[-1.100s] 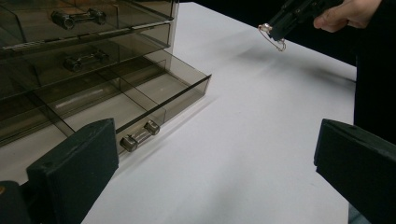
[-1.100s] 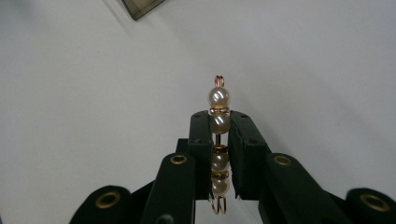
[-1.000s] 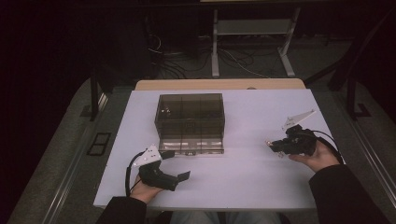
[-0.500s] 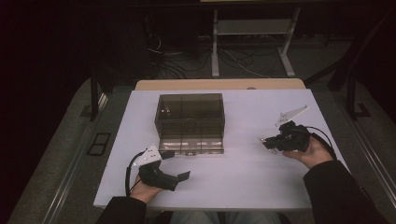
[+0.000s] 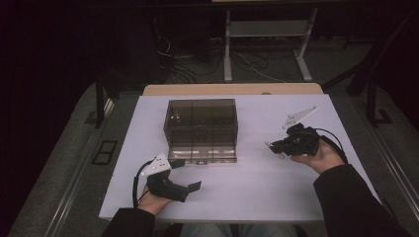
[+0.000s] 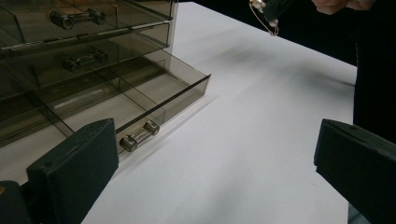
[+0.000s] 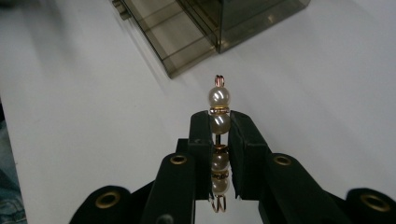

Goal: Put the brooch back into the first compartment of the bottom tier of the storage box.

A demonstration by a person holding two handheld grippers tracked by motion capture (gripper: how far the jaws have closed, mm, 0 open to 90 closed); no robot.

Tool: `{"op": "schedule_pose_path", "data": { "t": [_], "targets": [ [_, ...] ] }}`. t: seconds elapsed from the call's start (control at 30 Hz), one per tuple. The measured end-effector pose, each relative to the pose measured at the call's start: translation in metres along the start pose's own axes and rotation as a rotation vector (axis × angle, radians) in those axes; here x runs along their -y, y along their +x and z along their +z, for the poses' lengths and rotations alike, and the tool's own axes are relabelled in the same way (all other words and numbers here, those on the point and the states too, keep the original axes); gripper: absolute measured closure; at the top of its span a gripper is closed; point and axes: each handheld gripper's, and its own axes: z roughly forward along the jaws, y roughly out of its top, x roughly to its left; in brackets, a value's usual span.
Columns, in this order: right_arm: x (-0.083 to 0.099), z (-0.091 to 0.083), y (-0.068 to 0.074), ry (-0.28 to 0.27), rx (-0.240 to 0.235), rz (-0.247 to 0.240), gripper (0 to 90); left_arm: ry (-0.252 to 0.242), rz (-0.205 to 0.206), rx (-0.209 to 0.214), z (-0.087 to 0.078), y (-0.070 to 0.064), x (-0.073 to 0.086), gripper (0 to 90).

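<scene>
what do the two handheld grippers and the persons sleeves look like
Both are black. The left gripper carries a pale grey three-cornered plate on top and trails a black cable; its fingers are thick matte blocks. The right gripper has the same kind of plate and a black cable, with brass-coloured rivets on its body. The sleeves are dark.

Each black hand-held gripper (image 5: 187,174) carries a grey three-cornered plate and a trailing black cable; the sleeves (image 5: 353,200) are dark.

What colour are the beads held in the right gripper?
Pearly cream-white beads with gold-coloured spacers, clearest in the right gripper view.
</scene>
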Motion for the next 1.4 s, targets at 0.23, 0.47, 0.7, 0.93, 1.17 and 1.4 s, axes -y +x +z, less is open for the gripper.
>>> {"op": "schedule_pose_path", "data": {
  "t": [0.23,0.47,0.7,0.93,1.17,1.4],
  "targets": [
    [-0.017,0.004,0.006,-0.008,-0.014,-0.025,78.9,0.0,0.001,0.002,0.0,0.0,0.0,0.0],
    [-0.032,0.009,0.013,-0.01,-0.027,-0.054,78.8,-0.002,0.002,0.003,0.0,0.0,0.0,0.0],
    [-0.047,0.015,0.021,-0.006,-0.039,-0.086,78.8,-0.001,0.005,0.005,0.0,0.0,0.0,0.0],
    [-0.056,0.022,0.027,0.002,-0.05,-0.111,78.8,0.0,0.005,0.007,0.0,0.0,0.0,0.0],
    [-0.072,0.031,0.034,0.003,-0.064,-0.134,78.8,-0.002,0.004,0.007,0.0,0.0,0.0,0.0],
    [-0.083,0.036,0.038,-0.004,-0.077,-0.152,78.8,-0.003,0.004,0.009,0.0,0.0,0.0,0.0]
  ]
}}
